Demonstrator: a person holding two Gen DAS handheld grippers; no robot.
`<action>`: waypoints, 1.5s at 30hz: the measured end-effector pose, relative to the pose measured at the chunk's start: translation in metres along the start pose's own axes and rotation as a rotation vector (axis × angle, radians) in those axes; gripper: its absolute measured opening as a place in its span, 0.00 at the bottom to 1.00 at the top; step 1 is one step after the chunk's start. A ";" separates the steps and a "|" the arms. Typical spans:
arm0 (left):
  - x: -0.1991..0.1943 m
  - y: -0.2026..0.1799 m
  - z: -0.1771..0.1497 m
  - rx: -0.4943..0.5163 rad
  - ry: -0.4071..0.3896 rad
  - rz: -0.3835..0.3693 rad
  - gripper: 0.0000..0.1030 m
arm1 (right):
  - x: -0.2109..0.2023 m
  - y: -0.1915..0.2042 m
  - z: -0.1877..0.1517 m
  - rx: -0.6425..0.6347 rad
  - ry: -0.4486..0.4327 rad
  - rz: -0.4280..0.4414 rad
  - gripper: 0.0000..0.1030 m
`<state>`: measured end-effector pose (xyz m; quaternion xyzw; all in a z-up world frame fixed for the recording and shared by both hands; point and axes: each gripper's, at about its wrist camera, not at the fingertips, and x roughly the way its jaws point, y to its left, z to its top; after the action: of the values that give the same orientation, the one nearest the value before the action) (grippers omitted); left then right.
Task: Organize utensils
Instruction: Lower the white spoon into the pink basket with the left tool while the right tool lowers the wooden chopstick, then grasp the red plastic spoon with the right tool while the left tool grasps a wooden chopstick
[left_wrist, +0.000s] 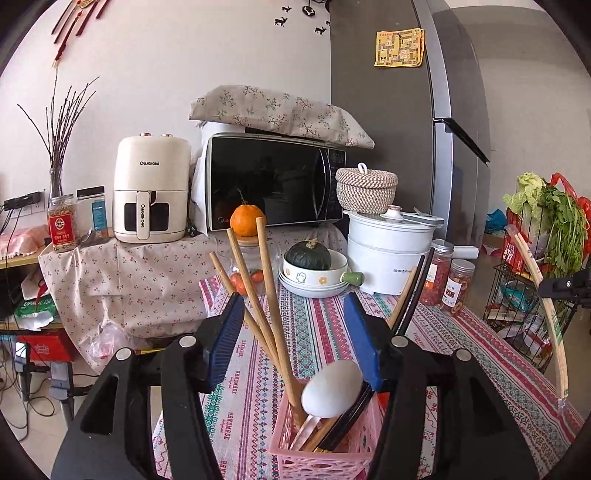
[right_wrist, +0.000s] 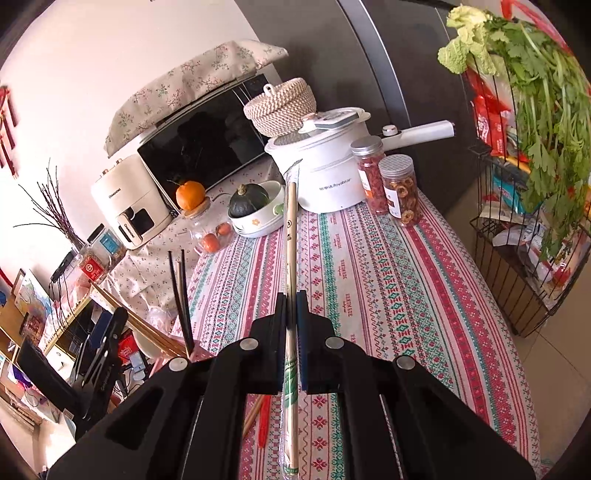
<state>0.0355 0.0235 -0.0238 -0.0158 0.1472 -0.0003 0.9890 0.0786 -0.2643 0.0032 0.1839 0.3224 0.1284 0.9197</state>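
A pink slotted basket (left_wrist: 325, 448) stands on the patterned tablecloth and holds wooden chopsticks (left_wrist: 258, 280), black chopsticks (left_wrist: 415, 291) and a white spoon (left_wrist: 332, 387). My left gripper (left_wrist: 295, 321) is open, its blue pads either side of the utensils above the basket. My right gripper (right_wrist: 291, 314) is shut on a wrapped pair of bamboo chopsticks (right_wrist: 291, 236) and holds it above the table. That pair also shows at the right edge of the left wrist view (left_wrist: 546, 302). The basket's chopsticks show at lower left in the right wrist view (right_wrist: 181, 295).
A white pot (right_wrist: 325, 173), two snack jars (right_wrist: 400, 192), a bowl with a green squash (right_wrist: 255, 206) and a jar topped by an orange (left_wrist: 247, 221) stand at the table's back. A wire rack of vegetables (right_wrist: 517, 221) stands to the right. A red item (right_wrist: 264, 424) lies under my right gripper.
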 end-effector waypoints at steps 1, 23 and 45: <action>-0.003 0.001 0.004 -0.001 0.031 -0.009 0.55 | -0.003 0.008 0.000 -0.009 -0.027 0.011 0.05; 0.001 0.100 0.019 -0.105 0.506 -0.015 0.91 | 0.052 0.149 -0.050 -0.111 -0.430 0.029 0.05; 0.010 0.086 0.006 -0.125 0.585 -0.060 0.93 | 0.034 0.114 -0.038 -0.040 -0.291 0.038 0.48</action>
<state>0.0460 0.1092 -0.0237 -0.0804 0.4253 -0.0249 0.9011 0.0670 -0.1396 0.0052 0.1883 0.1796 0.1242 0.9575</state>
